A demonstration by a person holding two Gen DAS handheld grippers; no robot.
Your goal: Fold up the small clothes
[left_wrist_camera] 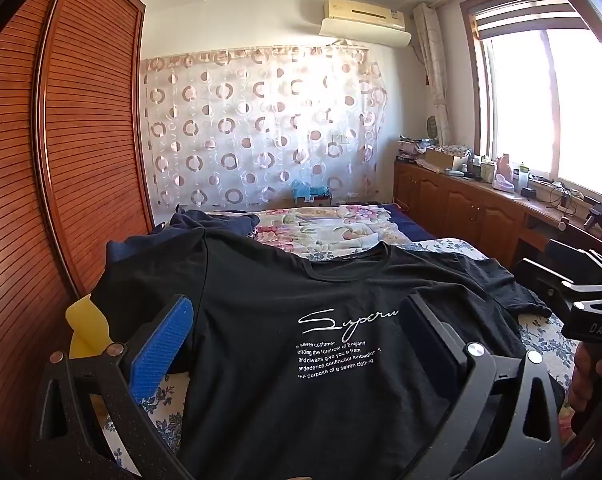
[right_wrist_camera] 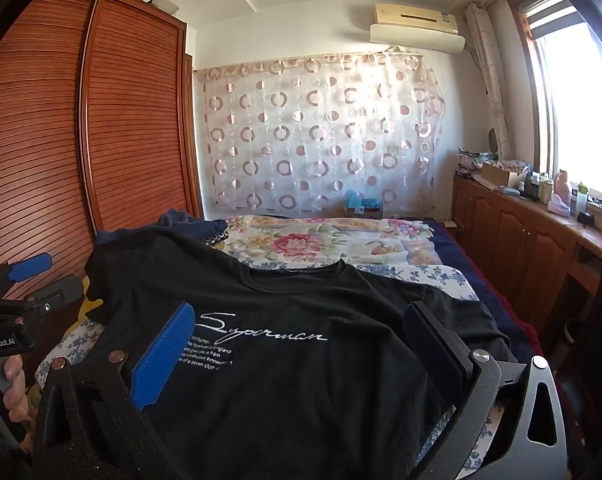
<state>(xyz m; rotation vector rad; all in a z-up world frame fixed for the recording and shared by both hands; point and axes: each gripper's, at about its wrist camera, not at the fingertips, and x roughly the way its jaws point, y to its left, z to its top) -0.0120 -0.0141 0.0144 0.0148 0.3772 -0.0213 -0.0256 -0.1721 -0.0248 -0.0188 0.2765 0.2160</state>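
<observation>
A black T-shirt with white "Superman" print lies spread flat, front up, on the bed; it also shows in the right wrist view. Its collar points away from me. My left gripper is open, hovering over the shirt's lower left part, holding nothing. My right gripper is open over the shirt's lower right part, also empty. The right gripper shows at the right edge of the left wrist view, and the left gripper at the left edge of the right wrist view.
A dark navy garment lies crumpled behind the shirt's left shoulder. A floral quilt covers the far bed. A wooden wardrobe stands on the left; a cluttered cabinet runs under the window. A yellow item sits by the left edge.
</observation>
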